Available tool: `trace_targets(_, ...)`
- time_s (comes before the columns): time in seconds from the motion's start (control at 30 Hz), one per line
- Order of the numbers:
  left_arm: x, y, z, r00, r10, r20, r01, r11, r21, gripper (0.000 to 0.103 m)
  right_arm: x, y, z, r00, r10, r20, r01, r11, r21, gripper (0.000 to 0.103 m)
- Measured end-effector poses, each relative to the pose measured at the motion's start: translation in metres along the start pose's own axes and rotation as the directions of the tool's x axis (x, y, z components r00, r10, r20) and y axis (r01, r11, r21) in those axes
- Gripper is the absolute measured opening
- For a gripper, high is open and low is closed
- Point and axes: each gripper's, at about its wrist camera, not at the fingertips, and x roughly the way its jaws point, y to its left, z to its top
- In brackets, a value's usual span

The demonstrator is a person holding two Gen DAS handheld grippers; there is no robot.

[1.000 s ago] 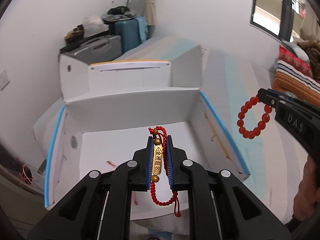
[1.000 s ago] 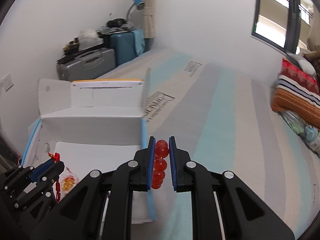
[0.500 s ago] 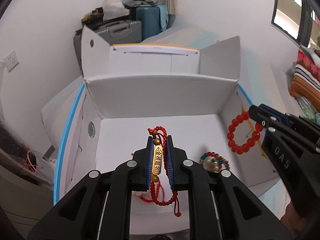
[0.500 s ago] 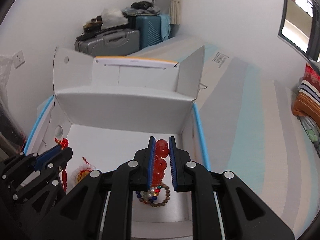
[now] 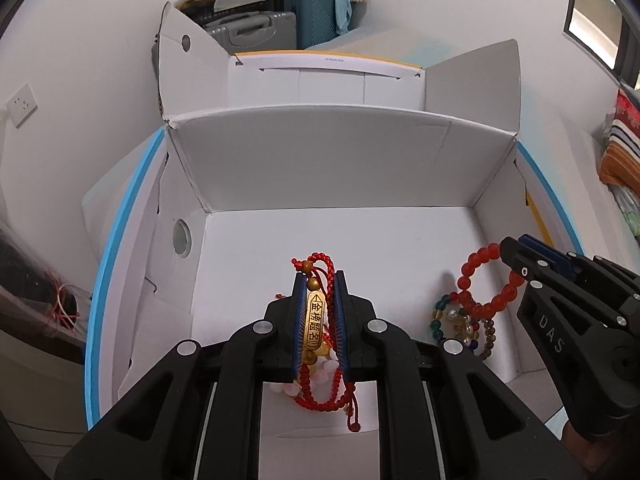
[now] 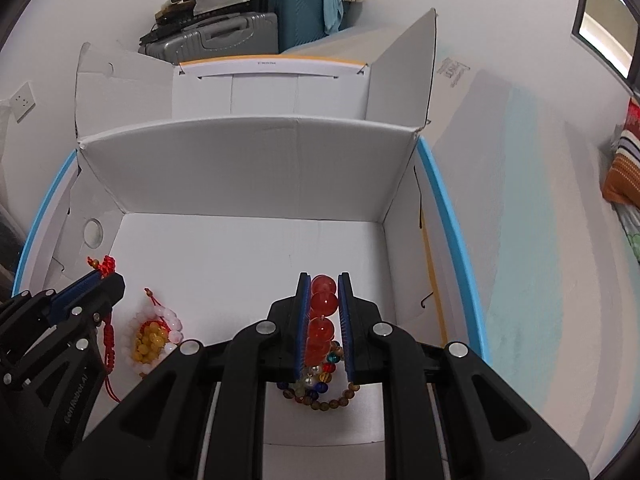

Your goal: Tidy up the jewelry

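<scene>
My left gripper [image 5: 320,280] is shut on a red cord bracelet with a gold plate [image 5: 314,322] and holds it above the floor of the open white cardboard box [image 5: 340,168]. My right gripper [image 6: 323,282] is shut on a red bead bracelet [image 6: 322,312], also over the box; its loop shows in the left wrist view [image 5: 486,282]. In the box lie a multicoloured bead bracelet [image 6: 320,384] under the right gripper and a pink and yellow bead bracelet [image 6: 156,336] under the left gripper [image 6: 102,276].
The box has raised flaps [image 6: 404,68] and blue-edged sides [image 6: 448,220]. It sits on a striped bed surface [image 6: 520,200]. Suitcases [image 6: 224,36] stand by the far wall. Folded striped bedding [image 6: 624,168] lies at the right.
Both grippers have moved forward and down over the box, each still holding its bracelet. The box floor and the bracelets lying in it have come into fuller view.
</scene>
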Motion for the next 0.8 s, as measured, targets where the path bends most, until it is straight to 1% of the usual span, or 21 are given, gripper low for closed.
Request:
trace_targets(0.03,-0.001,0.0,0.0,1.0,0.002,0.003,-0.002,1.0,0.0,0.016,-0.002,-0.001,0.0,1.0,-0.004,0.008,0.004,1.0,0.002,0.013)
trace_targets(0.07,-0.005,0.0,0.001,1.0,-0.002,0.013,0.002,1.0,-0.005,0.016,-0.005,-0.001,0.001,1.0,-0.004,0.013,0.004,1.0,0.004,0.017)
trace_targets(0.1,-0.009,0.001,0.001,1.0,-0.011,0.023,0.012,1.0,-0.011,0.017,-0.008,-0.002,0.001,1.0,0.004,0.021,-0.004,1.0,0.008,0.027)
trace_targets(0.13,-0.012,0.001,0.001,0.999,-0.015,0.028,0.016,1.0,-0.012,0.018,-0.012,-0.003,0.002,0.999,0.011,0.03,-0.011,1.0,0.015,0.033)
trace_targets(0.17,-0.017,0.002,0.0,0.999,-0.017,0.036,0.017,1.0,-0.014,0.024,-0.018,-0.005,0.002,0.999,0.015,0.047,-0.016,1.0,0.024,0.043)
trace_targets(0.2,-0.021,0.003,0.0,0.999,-0.014,0.046,0.015,1.0,-0.02,0.034,-0.023,-0.006,0.002,0.998,0.015,0.059,-0.016,0.999,0.028,0.048)
trace_targets(0.23,-0.028,0.005,0.0,0.998,-0.011,0.065,0.013,1.0,-0.029,0.039,-0.032,-0.008,0.001,0.997,0.013,0.081,-0.015,0.999,0.03,0.05)
trace_targets(0.27,-0.033,0.006,0.0,0.997,-0.008,0.075,0.011,0.999,-0.034,0.05,-0.038,-0.009,0.001,0.995,0.014,0.096,-0.017,0.999,0.034,0.057)
trace_targets(0.3,-0.038,0.007,0.0,0.996,-0.007,0.086,0.011,0.999,-0.041,0.064,-0.046,-0.011,0.0,0.993,0.018,0.116,-0.023,0.999,0.04,0.063)
trace_targets(0.4,-0.056,0.01,-0.001,0.993,-0.01,0.12,0.017,0.998,-0.056,0.076,-0.064,-0.014,-0.003,0.987,0.025,0.157,-0.034,0.998,0.052,0.074)
trace_targets(0.5,-0.074,0.01,-0.003,0.988,-0.012,0.151,0.019,0.999,-0.047,0.087,-0.081,-0.015,-0.008,0.983,0.009,0.185,-0.018,0.999,0.046,0.079)
trace_targets(0.6,-0.093,0.013,-0.005,0.983,-0.02,0.185,0.029,0.999,-0.045,0.093,-0.098,-0.017,-0.016,0.979,0.008,0.205,-0.017,0.999,0.044,0.083)
trace_targets(0.67,-0.107,0.013,-0.01,0.979,-0.026,0.203,0.034,0.999,-0.036,0.096,-0.109,-0.021,-0.024,0.976,-0.006,0.218,-0.005,0.999,0.049,0.085)
trace_targets(0.8,-0.129,0.014,-0.025,0.971,-0.026,0.238,0.029,0.999,-0.012,0.097,-0.126,-0.029,-0.039,0.975,-0.007,0.22,-0.007,0.998,0.064,0.089)
